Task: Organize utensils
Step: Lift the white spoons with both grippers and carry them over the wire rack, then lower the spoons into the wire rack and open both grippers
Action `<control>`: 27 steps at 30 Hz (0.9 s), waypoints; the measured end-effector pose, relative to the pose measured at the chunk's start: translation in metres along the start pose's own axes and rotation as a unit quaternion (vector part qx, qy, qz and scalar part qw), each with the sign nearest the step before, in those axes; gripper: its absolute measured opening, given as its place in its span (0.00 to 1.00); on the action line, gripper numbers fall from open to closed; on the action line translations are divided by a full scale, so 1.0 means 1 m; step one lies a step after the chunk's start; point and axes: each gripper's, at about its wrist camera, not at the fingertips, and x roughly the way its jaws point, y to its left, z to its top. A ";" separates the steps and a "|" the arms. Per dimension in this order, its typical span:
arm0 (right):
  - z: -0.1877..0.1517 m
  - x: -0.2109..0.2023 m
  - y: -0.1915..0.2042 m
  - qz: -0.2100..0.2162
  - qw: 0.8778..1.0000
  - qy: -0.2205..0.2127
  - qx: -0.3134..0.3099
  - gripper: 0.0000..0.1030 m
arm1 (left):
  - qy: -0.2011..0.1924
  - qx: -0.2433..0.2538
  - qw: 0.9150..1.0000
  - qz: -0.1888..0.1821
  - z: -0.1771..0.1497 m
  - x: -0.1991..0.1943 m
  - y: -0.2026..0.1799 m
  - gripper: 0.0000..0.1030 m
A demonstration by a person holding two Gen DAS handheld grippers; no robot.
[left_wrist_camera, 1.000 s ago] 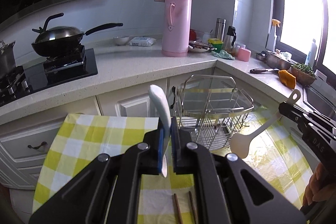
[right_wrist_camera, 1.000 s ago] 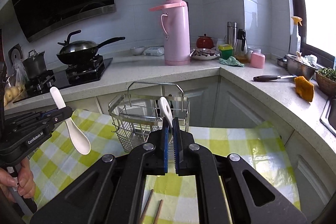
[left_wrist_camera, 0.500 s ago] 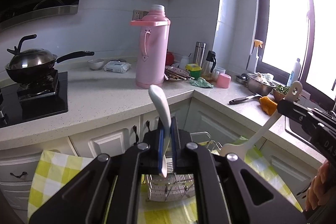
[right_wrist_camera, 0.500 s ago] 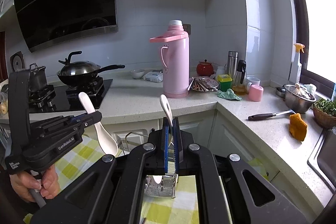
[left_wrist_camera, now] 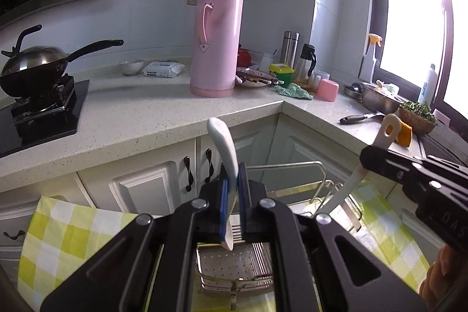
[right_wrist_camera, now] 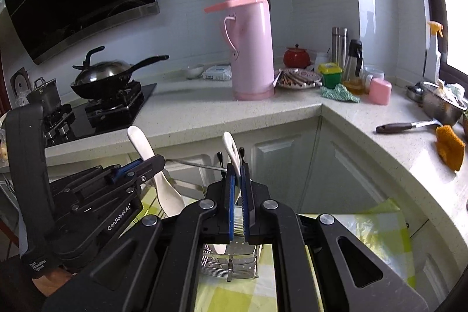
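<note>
**Mei:** Claw on the left (left_wrist_camera: pixel 231 206) is clamped on a white soup spoon (left_wrist_camera: pixel 223 148), pinched across its handle. The handle end sticks up and forward past the fingertips, and the bowl end hangs down below them.

**Tao:** And the other claw?

**Mei:** The right claw (right_wrist_camera: pixel 237 189) grips a white rice paddle (right_wrist_camera: pixel 232 149) the same way, hole-end of the handle up and the blade pointing down. Both long axes run steeply, close to upright.

**Tao:** Where does the target lie from them?

**Mei:** A wire drying basket (left_wrist_camera: pixel 234 265) sits on the yellow checked cloth (left_wrist_camera: pixel 70 236), directly beneath both claws. In the left wrist view the spoon's lower tip hangs over the perforated floor of the basket. In the right wrist view the paddle's blade shows down between the fingers, over that same floor (right_wrist_camera: pixel 234 256).

**Tao:** Which hand is nearer?

**Mei:** I can't rank them. Each looks straight down onto the basket, and the claws are just beside each other, the left one's spoon (right_wrist_camera: pixel 163 186) a little to the left of the right.

**Tao:** Anything in the basket yet?

**Mei:** The floor I can see looks bare, though the claw bodies hide much of it.

**Tao:** So the next move?

**Mei:** My judgement is a short straight drop, then a release. The risk is the two utensils knocking together, or a tip catching the wire rim (left_wrist_camera: pixel 292 165).
</note>
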 end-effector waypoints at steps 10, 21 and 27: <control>-0.026 0.027 -0.017 0.000 0.999 0.029 0.028 0.13 | 0.004 0.009 1.000 0.008 -0.019 0.010 0.000 0.21; -0.008 -0.009 -0.026 -0.015 0.999 -0.014 0.046 0.54 | -0.030 -0.008 0.999 0.029 -0.004 -0.026 0.006 0.57; -0.015 -0.044 -0.025 -0.027 0.998 -0.021 0.051 0.54 | -0.034 -0.011 0.998 0.061 -0.011 -0.058 0.012 0.75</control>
